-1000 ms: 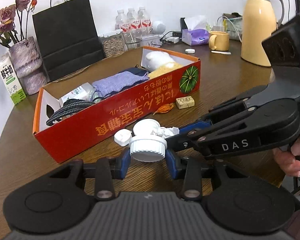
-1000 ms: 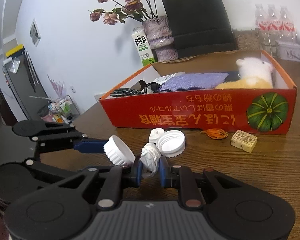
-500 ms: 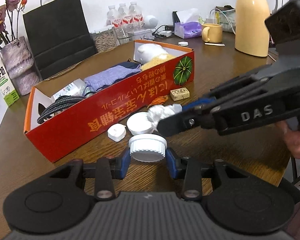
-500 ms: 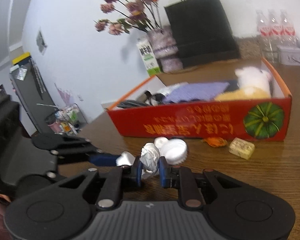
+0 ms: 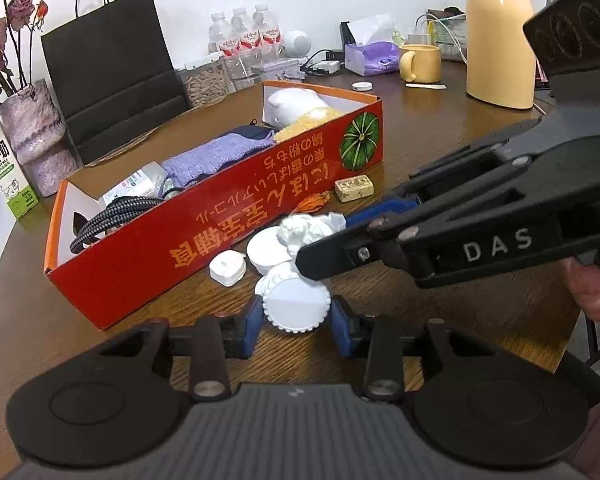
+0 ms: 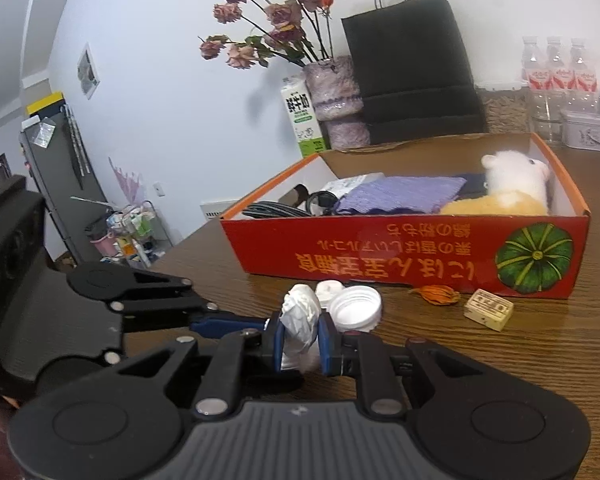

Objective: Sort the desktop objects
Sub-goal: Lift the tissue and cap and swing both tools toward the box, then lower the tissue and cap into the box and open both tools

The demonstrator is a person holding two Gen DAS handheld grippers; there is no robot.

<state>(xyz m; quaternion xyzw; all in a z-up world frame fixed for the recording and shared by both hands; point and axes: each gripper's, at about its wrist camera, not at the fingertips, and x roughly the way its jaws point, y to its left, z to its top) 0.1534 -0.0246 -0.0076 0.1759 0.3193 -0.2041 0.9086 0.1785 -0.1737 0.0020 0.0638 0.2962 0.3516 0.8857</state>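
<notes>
Our left wrist view shows the left gripper (image 5: 296, 318) with its jaws pinching a white ribbed lid (image 5: 297, 305) by the rim, just above the desk (image 5: 440, 152). From the right, our right gripper (image 5: 324, 226) reaches across, its jaws pressed on a crumpled white tissue (image 5: 306, 229). This view alone shows the hand (image 5: 596, 286) on the right handle, the yellow jug (image 5: 500, 36), the yellow mug (image 5: 422, 63) and the purple tissue box (image 5: 370, 58) at the far side.

The right wrist view shows the tissue (image 6: 300, 316) close, squeezed between the blue pads, and only here do we see that the second white lid (image 6: 356, 307) lies open side up. The room beyond the desk's left edge shows only here too.

The desk edge runs near, just under both grippers. Between them and the red cardboard box (image 5: 220, 236) lies a narrow strip holding a small white cap (image 5: 228, 267), a dried orange husk (image 5: 315, 201) and a small tan block (image 5: 354, 188).

In the box we see a braided black cable (image 5: 112, 216), a white packet (image 5: 134, 186), a purple knitted cloth (image 5: 216, 156) and a white and yellow plush toy (image 5: 300, 110).
</notes>
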